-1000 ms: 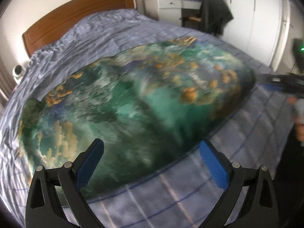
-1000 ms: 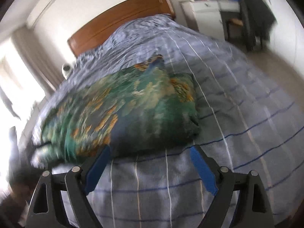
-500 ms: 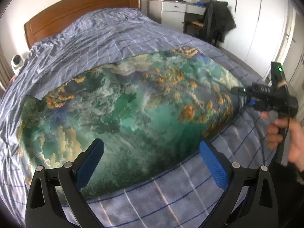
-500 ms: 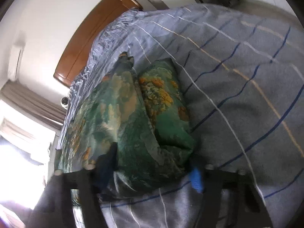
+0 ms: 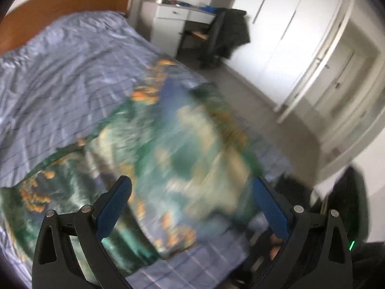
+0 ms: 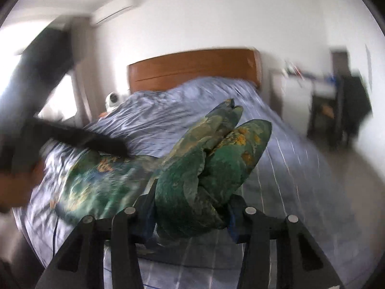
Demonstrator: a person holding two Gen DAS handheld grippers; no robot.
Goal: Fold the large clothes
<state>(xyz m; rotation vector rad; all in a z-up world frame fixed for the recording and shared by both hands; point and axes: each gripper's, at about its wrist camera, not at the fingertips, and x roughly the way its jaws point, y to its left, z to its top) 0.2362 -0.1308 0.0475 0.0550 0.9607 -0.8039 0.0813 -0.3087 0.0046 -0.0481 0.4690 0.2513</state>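
A large green garment (image 5: 182,149) printed with clouds and orange patches lies on the bed. Its right end is lifted and folding over towards the left, blurred by motion. My left gripper (image 5: 192,200) is open and empty, held above the garment's near edge. My right gripper (image 6: 190,214) is shut on a bunched end of the garment (image 6: 207,168) and holds it raised above the bed. The rest of the garment (image 6: 96,180) trails down to the left. The left gripper (image 6: 96,142) shows as a dark blur over it.
The bed (image 5: 60,72) has a blue checked cover and a wooden headboard (image 6: 192,69). A white desk (image 5: 178,21) and a chair with a dark jacket (image 5: 228,36) stand beyond it. White wardrobes (image 5: 300,36) line the right wall. A small white camera (image 6: 112,101) sits beside the headboard.
My right gripper has closed on the garment's right end and lifted it up and leftward. The garment now folds over itself. My left gripper has swung to face right.
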